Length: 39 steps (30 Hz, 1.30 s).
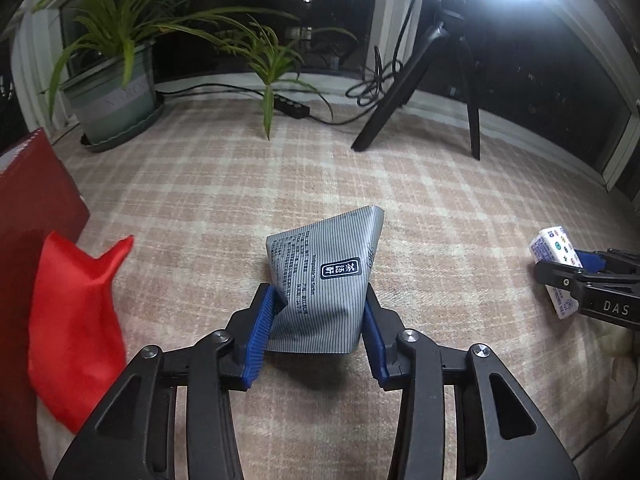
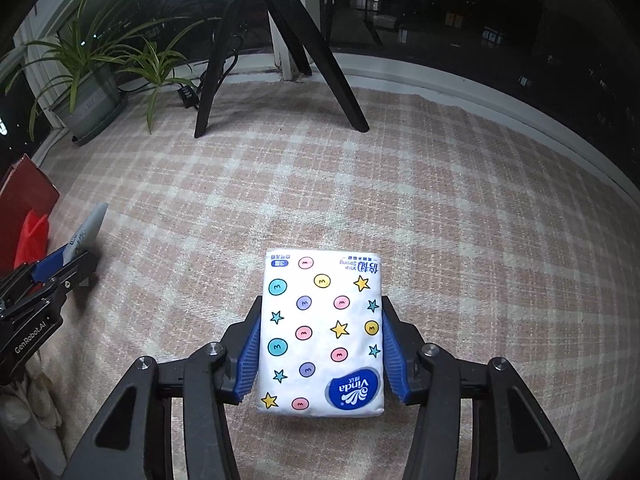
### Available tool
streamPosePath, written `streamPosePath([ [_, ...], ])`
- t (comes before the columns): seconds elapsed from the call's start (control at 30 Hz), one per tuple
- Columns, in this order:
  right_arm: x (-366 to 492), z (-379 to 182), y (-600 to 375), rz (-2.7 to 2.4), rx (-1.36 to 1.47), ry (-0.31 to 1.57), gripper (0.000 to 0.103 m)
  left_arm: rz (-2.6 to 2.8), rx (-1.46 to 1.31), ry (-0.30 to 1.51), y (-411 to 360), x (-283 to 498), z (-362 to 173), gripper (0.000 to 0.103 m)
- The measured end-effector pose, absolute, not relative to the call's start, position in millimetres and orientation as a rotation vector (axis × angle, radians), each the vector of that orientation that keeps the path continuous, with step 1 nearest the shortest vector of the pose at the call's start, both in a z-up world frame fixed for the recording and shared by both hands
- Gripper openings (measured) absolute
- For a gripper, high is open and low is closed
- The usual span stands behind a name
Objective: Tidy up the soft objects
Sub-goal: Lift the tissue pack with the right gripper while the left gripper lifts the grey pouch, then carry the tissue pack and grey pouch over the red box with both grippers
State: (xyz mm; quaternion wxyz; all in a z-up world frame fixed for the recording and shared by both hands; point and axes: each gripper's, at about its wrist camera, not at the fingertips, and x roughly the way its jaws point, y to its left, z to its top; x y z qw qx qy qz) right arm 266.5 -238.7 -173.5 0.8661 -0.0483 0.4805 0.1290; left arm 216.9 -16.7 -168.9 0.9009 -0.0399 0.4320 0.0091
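Pink and cream checks cover the soft blanket (image 1: 420, 200) that everything sits on, with a dark window, a potted plant (image 1: 112, 92) and a black tripod (image 1: 420, 92) at the far side. Each hand's gripper has something squashy pinched in it. The left gripper (image 1: 320, 320) is partly closed on a gray striped packet (image 1: 324, 280), and its blue pads (image 1: 262, 332) press into the packet's sides so one side dents in. The packet stands up and leans away, its long way pointing forward. The right gripper (image 2: 320, 344) is partly closed on a white tissue pack (image 2: 322, 332) with stars and dots, a pad touching each long side, and the pack's long way runs straight out along the fingers. A red box (image 1: 28, 240) with a red cloth bag (image 1: 72, 320) leaning on it sits to the left, close beside the left gripper. So the left hand is much nearer to it, and I think its packet should go there first. The right hand would have to cross over.
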Motion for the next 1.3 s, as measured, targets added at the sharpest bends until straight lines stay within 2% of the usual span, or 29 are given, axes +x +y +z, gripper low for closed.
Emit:
streamPosePath([
  [0.63, 205, -111, -218, 0.358, -0.172, 0.857, 0.048, -0.006, -0.112, 0.806, -20, 171, -113, 0.04],
  [1.3, 118, -42, -161, 0.552, -0.28, 0.7, 0.048, 0.095, -0.143, 0.669, 8, 64, -47, 0.041],
])
